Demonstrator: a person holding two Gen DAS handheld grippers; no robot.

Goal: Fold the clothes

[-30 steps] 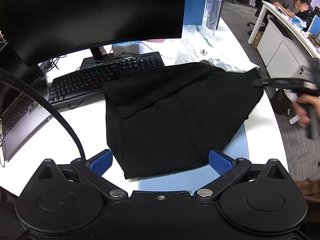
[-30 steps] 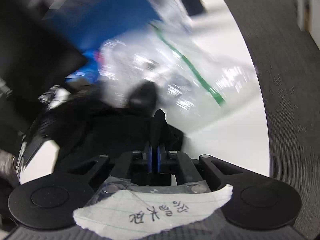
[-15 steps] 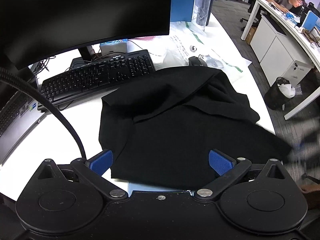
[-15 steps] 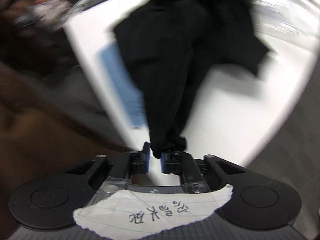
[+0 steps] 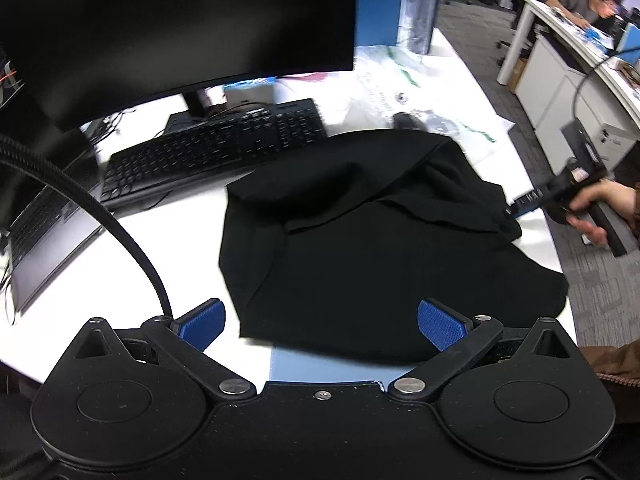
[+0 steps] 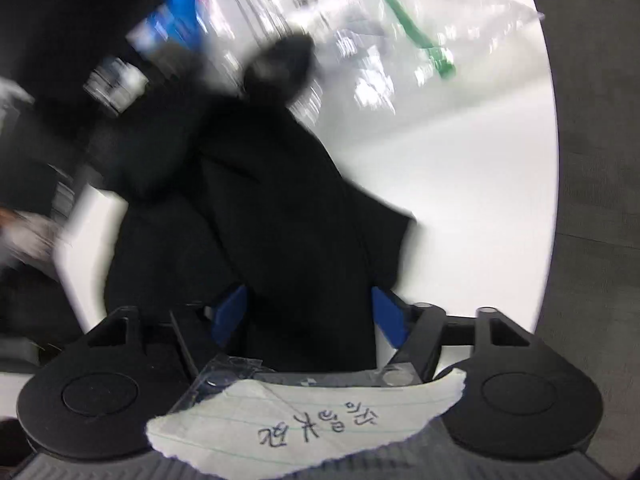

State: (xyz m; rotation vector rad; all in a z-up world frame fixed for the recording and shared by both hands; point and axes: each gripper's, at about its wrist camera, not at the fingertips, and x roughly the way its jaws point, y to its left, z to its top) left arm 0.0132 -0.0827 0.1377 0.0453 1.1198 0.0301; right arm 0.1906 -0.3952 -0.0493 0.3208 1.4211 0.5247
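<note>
your black garment (image 5: 360, 240) lay only roughly doubled; both the left gripper (image 5: 320, 320) and right gripper (image 6: 308, 316) stood apart, gripping nothing, with tidier folds left.

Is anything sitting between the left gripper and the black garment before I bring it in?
Nothing visible. The left gripper is open with the near hem of the black garment lying directly ahead between its blue pads; only bare desk and a light blue mat lie under that edge.

Bright even light, fisheye-bent edges; right wrist view heavily motion-blurred
</note>
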